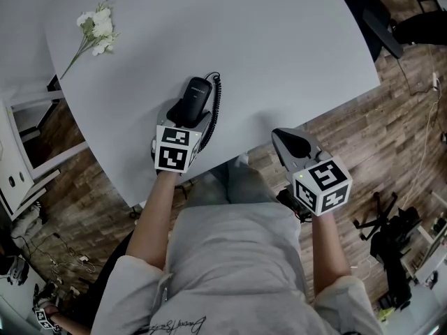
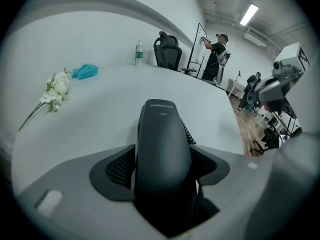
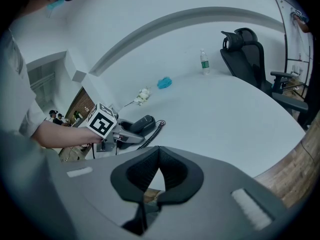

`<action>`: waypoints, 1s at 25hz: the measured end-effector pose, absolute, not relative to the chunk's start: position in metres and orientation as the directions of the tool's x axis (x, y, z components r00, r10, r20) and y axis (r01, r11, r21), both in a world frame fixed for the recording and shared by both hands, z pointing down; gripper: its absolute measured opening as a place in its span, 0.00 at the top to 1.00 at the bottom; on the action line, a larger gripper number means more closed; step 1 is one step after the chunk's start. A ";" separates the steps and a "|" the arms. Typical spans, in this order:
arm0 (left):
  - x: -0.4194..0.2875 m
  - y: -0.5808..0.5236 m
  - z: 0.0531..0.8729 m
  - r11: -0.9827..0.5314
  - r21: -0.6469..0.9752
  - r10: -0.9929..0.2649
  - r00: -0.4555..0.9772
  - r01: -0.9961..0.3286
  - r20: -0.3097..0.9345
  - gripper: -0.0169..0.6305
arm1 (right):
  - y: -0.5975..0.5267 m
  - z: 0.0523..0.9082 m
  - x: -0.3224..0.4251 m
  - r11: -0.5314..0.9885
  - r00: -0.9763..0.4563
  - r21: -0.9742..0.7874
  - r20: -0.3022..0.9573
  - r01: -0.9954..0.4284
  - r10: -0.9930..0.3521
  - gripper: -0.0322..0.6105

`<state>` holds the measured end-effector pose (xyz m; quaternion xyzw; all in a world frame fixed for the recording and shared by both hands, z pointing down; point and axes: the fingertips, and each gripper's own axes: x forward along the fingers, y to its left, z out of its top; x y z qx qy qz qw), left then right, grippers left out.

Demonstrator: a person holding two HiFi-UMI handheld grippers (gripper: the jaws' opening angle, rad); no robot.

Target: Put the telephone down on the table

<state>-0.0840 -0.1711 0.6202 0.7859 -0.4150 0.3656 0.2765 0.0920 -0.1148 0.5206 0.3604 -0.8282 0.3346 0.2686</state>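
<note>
The black telephone handset (image 1: pixel 193 98) with its coiled cord (image 1: pixel 216 110) lies on the white table (image 1: pixel 279 47) near the front edge. My left gripper (image 1: pixel 184 117) straddles its near end. In the left gripper view the handset (image 2: pixel 162 144) runs lengthwise between the wide-spread jaws of the left gripper (image 2: pixel 161 170). The pads stand beside it without pressing. My right gripper (image 1: pixel 286 137) hovers off the table's front edge, to the right of the phone. Its jaws meet at the tips, empty (image 3: pixel 159 151). From there the handset (image 3: pixel 143 124) and left gripper (image 3: pixel 119 134) show to the left.
White flowers (image 1: pixel 98 26) lie at the table's far left, with a blue cloth-like thing (image 2: pixel 85 70) behind them. At the far edge stand a bottle (image 2: pixel 138 52) and an office chair (image 2: pixel 167 51). A person (image 2: pixel 216 54) stands at a whiteboard beyond. Wooden floor surrounds the table.
</note>
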 end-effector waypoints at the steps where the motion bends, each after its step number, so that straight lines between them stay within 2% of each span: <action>1: -0.084 -0.171 0.620 -0.503 0.130 -0.451 0.388 -0.854 0.804 0.43 | -0.115 0.520 0.092 0.516 -0.596 -0.361 0.686 -0.777 -0.418 0.94; 25: -0.091 -0.163 0.584 -0.509 0.097 -0.514 0.393 -0.855 0.763 0.43 | -0.108 0.509 0.083 0.543 -0.606 -0.343 0.667 -0.767 -0.434 0.94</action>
